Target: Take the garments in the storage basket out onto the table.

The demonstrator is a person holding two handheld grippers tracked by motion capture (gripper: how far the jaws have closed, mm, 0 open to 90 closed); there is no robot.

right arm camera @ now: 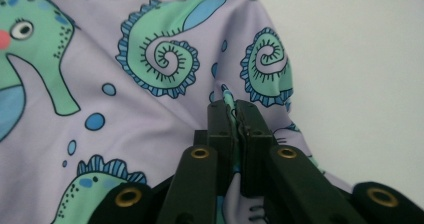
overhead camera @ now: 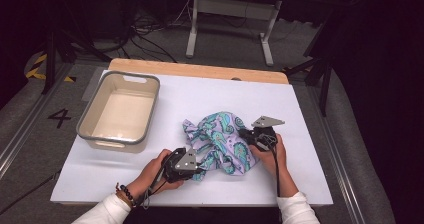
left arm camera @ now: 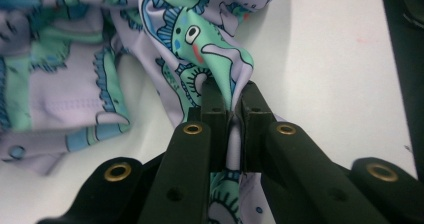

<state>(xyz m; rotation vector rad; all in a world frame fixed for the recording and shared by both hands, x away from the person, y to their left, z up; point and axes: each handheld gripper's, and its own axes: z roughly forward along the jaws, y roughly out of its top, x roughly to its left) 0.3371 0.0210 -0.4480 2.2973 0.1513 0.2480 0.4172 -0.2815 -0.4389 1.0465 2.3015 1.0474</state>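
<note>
A crumpled lilac cloth (overhead camera: 220, 140) printed with green and blue seahorses lies on the white table top (overhead camera: 310, 134). My left gripper (overhead camera: 199, 171) is at the cloth's near left edge, shut on a pinched fold of the cloth (left arm camera: 231, 91). My right gripper (overhead camera: 246, 134) sits at the cloth's right side, shut on a ridge of the cloth (right arm camera: 229, 100). In both gripper views the black jaws stand nearly together with fabric squeezed between them. A hand holds each gripper from the near edge.
A beige tub with a grey rim (overhead camera: 120, 110) stands empty at the left of the table. A wooden strip (overhead camera: 200, 70) runs along the far edge. Beyond it are table legs (overhead camera: 192, 29) and cables on the floor.
</note>
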